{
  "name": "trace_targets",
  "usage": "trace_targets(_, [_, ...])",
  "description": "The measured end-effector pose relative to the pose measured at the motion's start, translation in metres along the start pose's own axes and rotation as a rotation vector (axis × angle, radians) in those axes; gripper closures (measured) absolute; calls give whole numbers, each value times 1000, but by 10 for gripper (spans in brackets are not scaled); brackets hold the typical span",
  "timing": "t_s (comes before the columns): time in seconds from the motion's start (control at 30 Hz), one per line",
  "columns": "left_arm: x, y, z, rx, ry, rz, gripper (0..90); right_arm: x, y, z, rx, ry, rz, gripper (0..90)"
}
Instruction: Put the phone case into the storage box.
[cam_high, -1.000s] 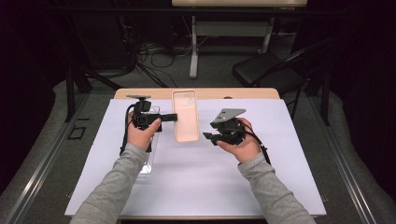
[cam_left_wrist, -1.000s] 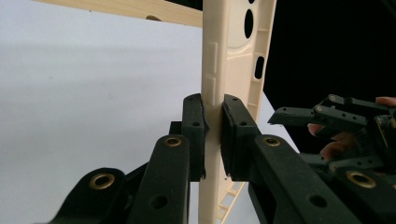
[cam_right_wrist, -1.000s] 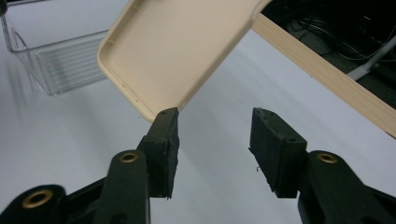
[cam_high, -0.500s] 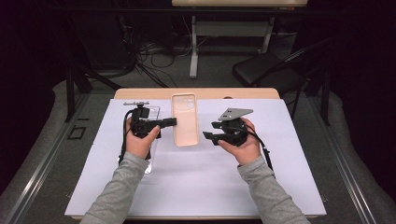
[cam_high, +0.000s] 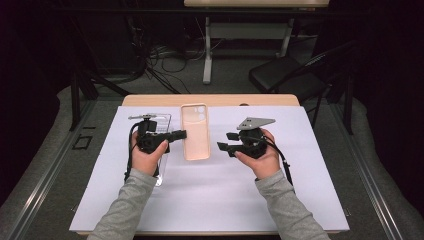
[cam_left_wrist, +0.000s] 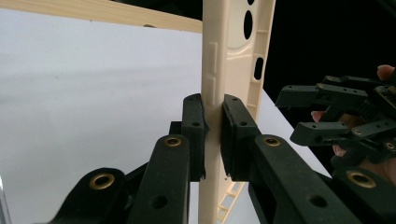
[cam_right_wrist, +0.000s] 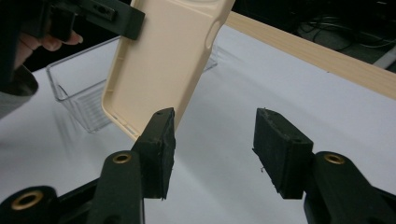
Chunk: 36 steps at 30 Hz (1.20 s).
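A beige phone case (cam_high: 195, 132) hangs just above the white sheet, mid-table. My left gripper (cam_high: 181, 134) is shut on the case's long left edge; in the left gripper view the pads (cam_left_wrist: 194, 135) pinch the side wall of the case (cam_left_wrist: 238, 37) below its button bumps. My right gripper (cam_high: 223, 141) stands to the case's right, apart from it. In the right gripper view its jaws (cam_right_wrist: 212, 144) are open with nothing between them and have just been opening; the case (cam_right_wrist: 163, 60) hangs beyond the left pad.
A clear plastic tray (cam_right_wrist: 74, 88) lies on the white sheet (cam_high: 225, 200) under my left hand. The wooden table edge (cam_high: 210, 99) runs along the far side. A dark chair (cam_high: 285, 75) and table legs stand beyond.
My left hand has drawn the case a little toward the near side and left, away from the right gripper. The right hand has stayed put.
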<state>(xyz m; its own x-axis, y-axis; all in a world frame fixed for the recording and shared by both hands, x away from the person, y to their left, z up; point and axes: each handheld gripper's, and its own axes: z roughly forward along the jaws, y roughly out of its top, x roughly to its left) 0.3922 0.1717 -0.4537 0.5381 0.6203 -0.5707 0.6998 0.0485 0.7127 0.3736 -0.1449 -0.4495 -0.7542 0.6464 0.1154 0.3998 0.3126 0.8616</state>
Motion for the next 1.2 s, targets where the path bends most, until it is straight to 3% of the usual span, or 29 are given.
trace_targets(0.3, [2,-6,-5,-8,-11,-9,816,0,-6,-5,-36,43,84,521])
trace_targets(0.43, [0,-8,-6,-13,-24,-6,816,1,-7,-7,-55,25,97,511])
trace_targets(0.73, [-7,-12,-1,-5,-55,4,816,2,-8,-5,-24,51,132,559])
trace_targets(1.2, [-17,-22,14,40,-57,36,816,-1,-14,-1,-1,102,227,610])
